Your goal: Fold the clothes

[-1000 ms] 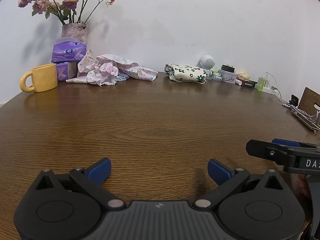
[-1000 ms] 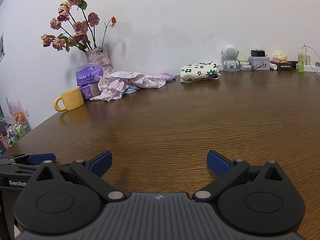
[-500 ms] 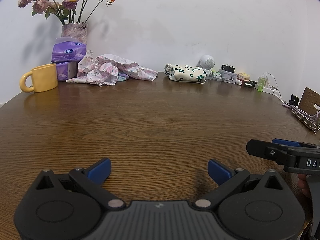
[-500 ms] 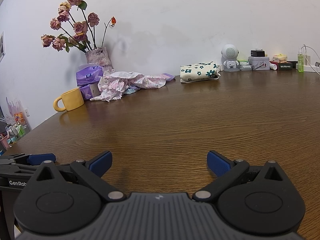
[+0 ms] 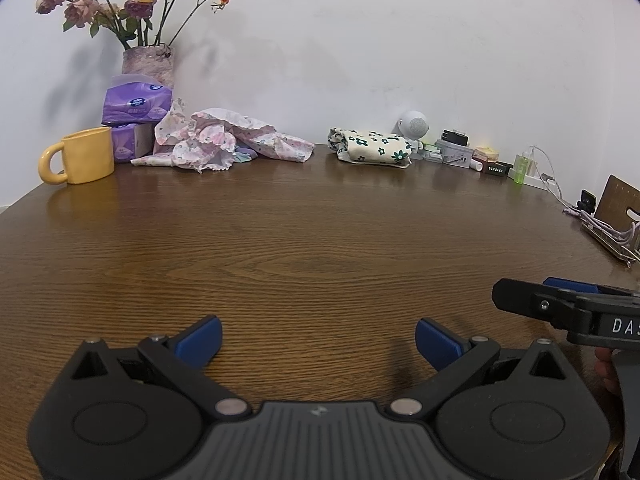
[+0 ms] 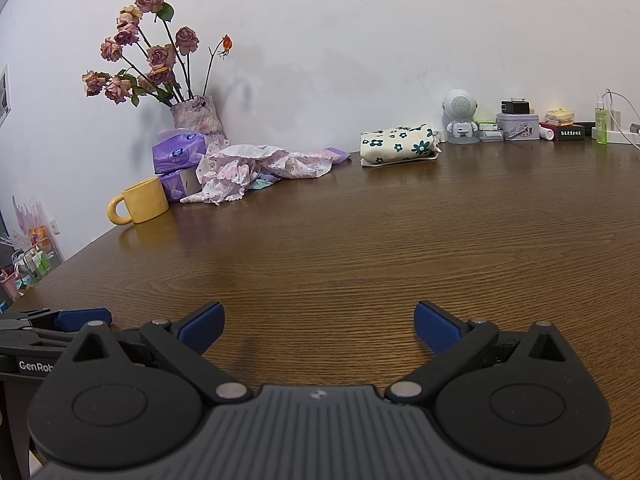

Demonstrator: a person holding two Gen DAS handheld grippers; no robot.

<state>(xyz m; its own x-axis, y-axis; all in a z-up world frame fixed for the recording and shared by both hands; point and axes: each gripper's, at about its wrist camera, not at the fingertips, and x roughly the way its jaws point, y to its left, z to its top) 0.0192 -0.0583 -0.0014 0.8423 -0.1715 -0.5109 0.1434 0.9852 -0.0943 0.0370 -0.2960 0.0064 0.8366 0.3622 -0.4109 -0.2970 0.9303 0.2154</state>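
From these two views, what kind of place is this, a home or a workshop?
Probably a home. A wooden table against a white wall holds a vase of dried roses, a yellow mug, tissue packs and a crumpled floral garment.

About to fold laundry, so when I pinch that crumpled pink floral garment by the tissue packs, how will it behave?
The pink floral garment lies in soft crumples, so it is probably floppy and light. It will likely drape and unfurl when lifted. Its frilled edge may drag over the table.
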